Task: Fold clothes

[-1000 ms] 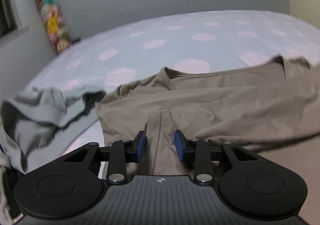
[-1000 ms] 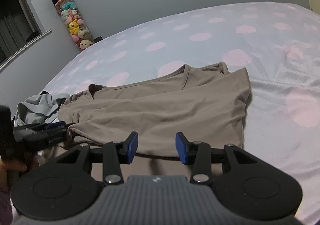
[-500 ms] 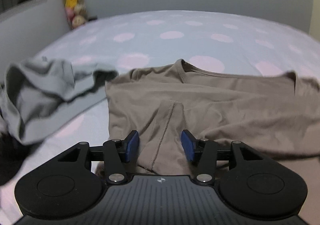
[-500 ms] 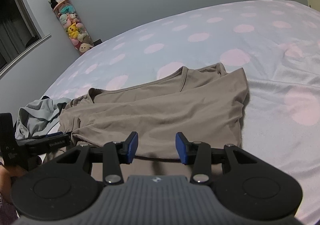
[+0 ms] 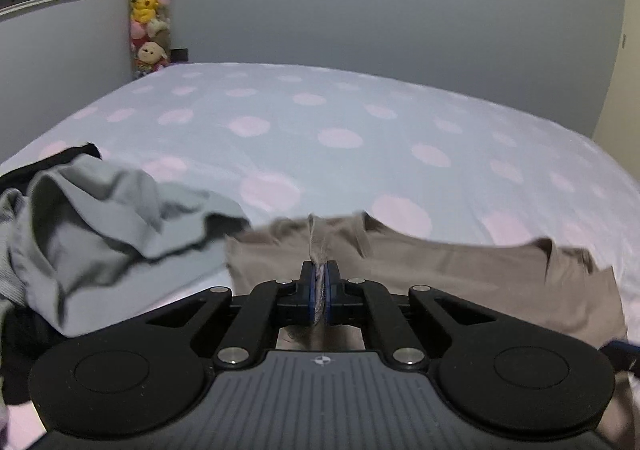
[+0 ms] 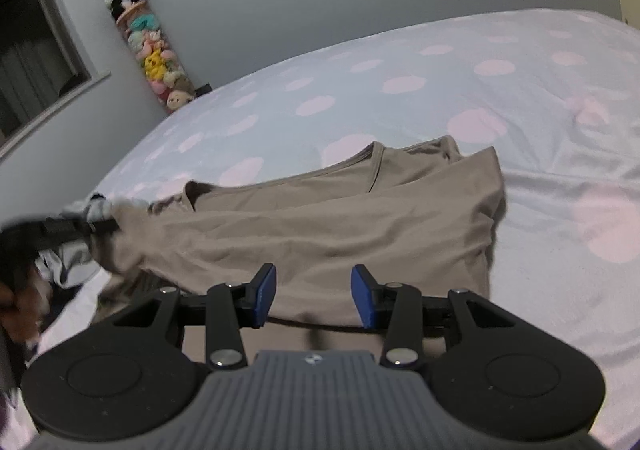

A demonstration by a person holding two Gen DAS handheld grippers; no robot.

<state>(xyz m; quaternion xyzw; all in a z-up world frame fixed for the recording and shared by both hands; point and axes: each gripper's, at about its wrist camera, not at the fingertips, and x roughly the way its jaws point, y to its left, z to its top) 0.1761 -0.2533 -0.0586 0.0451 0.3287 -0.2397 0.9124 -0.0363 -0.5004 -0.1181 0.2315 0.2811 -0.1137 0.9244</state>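
Left gripper (image 5: 319, 290) clenched on the taupe shirt (image 6: 340, 226) sleeve at 9 o'clock; right gripper (image 6: 313, 296) released, over the shirt hem.

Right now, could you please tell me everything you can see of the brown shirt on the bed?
The brown shirt is a taupe, thin, soft-looking top with a stitched neckline facing the far side of the bed. It lies mostly flat but wrinkled on the polka-dot bedsheet, its right sleeve folded over the body. The left gripper is shut on a pinch of its fabric at the left end, lifting that part clear of the sheet. The right gripper hovers open over the near hem. A grey garment lies beside it.
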